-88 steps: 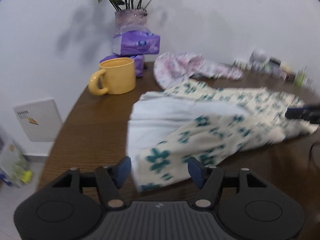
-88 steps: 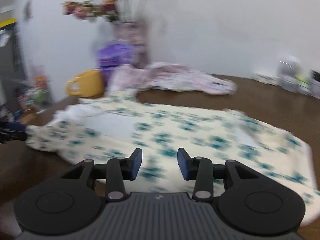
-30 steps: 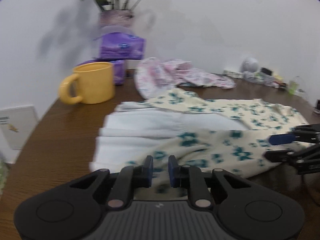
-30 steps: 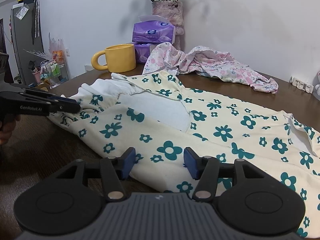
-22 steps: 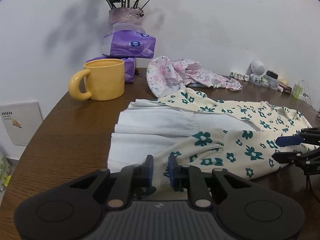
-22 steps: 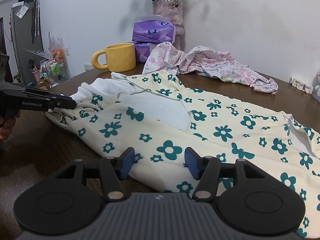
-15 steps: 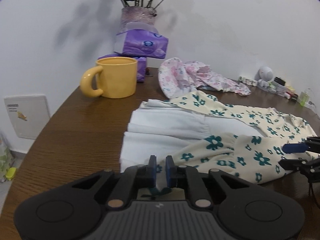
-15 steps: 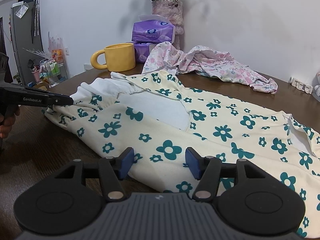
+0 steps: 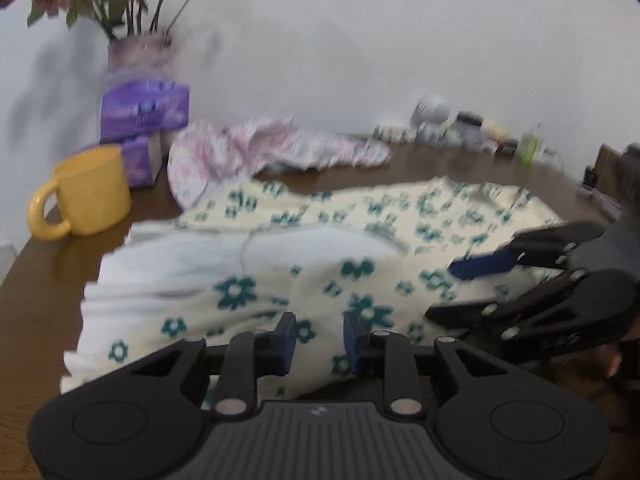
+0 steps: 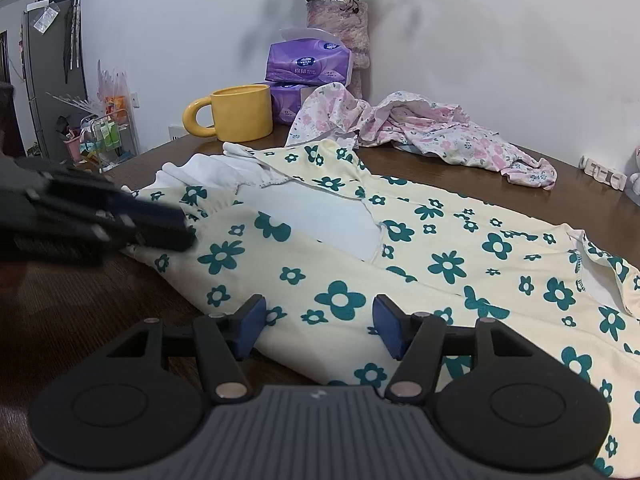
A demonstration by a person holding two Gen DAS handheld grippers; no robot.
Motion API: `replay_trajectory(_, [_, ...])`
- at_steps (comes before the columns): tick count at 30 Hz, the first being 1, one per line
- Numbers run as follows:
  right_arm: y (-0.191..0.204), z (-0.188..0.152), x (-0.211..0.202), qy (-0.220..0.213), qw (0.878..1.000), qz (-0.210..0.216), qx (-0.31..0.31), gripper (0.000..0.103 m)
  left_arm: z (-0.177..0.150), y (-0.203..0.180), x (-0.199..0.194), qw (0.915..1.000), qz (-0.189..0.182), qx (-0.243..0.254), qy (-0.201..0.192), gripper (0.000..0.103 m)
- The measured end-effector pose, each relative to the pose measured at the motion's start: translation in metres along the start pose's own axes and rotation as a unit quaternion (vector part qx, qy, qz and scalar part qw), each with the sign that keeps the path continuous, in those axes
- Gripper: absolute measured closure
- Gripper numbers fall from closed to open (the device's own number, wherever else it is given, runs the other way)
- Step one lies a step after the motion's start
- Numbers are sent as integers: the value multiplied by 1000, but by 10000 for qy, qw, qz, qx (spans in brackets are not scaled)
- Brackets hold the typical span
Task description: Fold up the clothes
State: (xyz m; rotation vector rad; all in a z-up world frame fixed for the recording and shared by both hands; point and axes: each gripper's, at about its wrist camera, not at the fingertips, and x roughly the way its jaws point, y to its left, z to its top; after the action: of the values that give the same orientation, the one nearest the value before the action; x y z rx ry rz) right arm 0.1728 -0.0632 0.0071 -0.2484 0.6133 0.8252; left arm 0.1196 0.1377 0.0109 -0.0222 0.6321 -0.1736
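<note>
Left wrist view, blurred: your left gripper [image 9: 319, 338] sits at the near edge of the cream garment with teal flowers [image 9: 360, 240], which lies spread across the dark brown wooden table [image 9: 52, 280], its white lining turned out on the left side. Its blue pads stand a narrow way apart and have just been opening; the cloth's edge lies between them, but they do not press on it. To the right, your right gripper [image 9: 460, 292] reaches in over the same garment.

From the right wrist view, your right gripper [image 10: 318, 326] has its jaws fairly wide, the garment's [image 10: 400, 240] folded near edge lying between the pads without being pinched. Your left gripper [image 10: 180, 228] comes in from the left, its tips at the garment's gathered cuff.

Behind the garment lies a crumpled pink floral garment [image 10: 420, 128]. A yellow ceramic mug [image 10: 240, 112] stands left of it, with two stacked purple tissue packs [image 10: 308, 64] and a mottled vase of dried roses [image 10: 340, 28] against the white wall.
</note>
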Motion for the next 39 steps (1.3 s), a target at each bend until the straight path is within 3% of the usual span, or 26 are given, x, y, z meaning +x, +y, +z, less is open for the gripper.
replay_trajectory(3, [0, 0, 0, 1, 10000, 12, 4, 42, 9, 21, -12, 9992, -25, -366, -180, 69])
replay_trajectory(5, [0, 0, 0, 2, 10000, 15, 0, 42, 15, 35, -11, 9997, 106, -236, -33, 58])
replay_trajectory(9, [1, 0, 0, 5, 10000, 6, -11, 41, 28, 65, -6, 9988, 386, 72, 296, 58])
replay_trajectory(12, [1, 0, 0, 6, 10000, 2, -15, 41, 27, 84, 8, 9963, -55, -71, 855, 57])
replay_trajectory(13, [1, 0, 0, 6, 10000, 2, -15, 41, 26, 87, 10, 9958, -137, -137, 896, 58])
replay_trajectory(14, [1, 0, 0, 7, 10000, 2, -16, 41, 25, 91, 11, 9954, -209, -203, 918, 66])
replay_trajectory(15, [1, 0, 0, 7, 10000, 3, -15, 41, 26, 93, 10, 9957, -253, -222, 867, 79])
replay_trajectory(16, [1, 0, 0, 8, 10000, 4, -15, 41, 27, 94, 8, 9960, -294, -235, 806, 98])
replay_trajectory(20, [1, 0, 0, 12, 10000, 9, -20, 41, 36, 90, -3, 9992, -141, -53, 366, 101])
replay_trajectory(26, [2, 0, -1, 12, 10000, 9, -18, 41, 35, 83, 16, 9985, 145, 235, 471, 102])
replay_trajectory(28, [2, 0, -1, 13, 10000, 9, -19, 41, 31, 84, 24, 9980, 215, 169, 577, 99])
replay_trajectory(30, [1, 0, -1, 13, 10000, 10, -19, 41, 30, 87, 21, 9977, 372, 22, 559, 89])
replay_trajectory(32, [1, 0, -1, 13, 10000, 11, -18, 41, 30, 85, 9, 9964, 765, -28, 364, 75])
replay_trajectory(34, [1, 0, 0, 13, 10000, 10, -21, 41, 30, 78, -6, 9931, 1174, 44, 59, 73])
replay_trajectory(35, [1, 0, 0, 14, 10000, 9, -23, 41, 30, 72, -13, 9937, 1118, 48, -97, 72])
replay_trajectory(39, [2, 0, -1, 15, 10000, 3, -31, 40, 23, 37, -26, 9995, 158, -48, -284, 70])
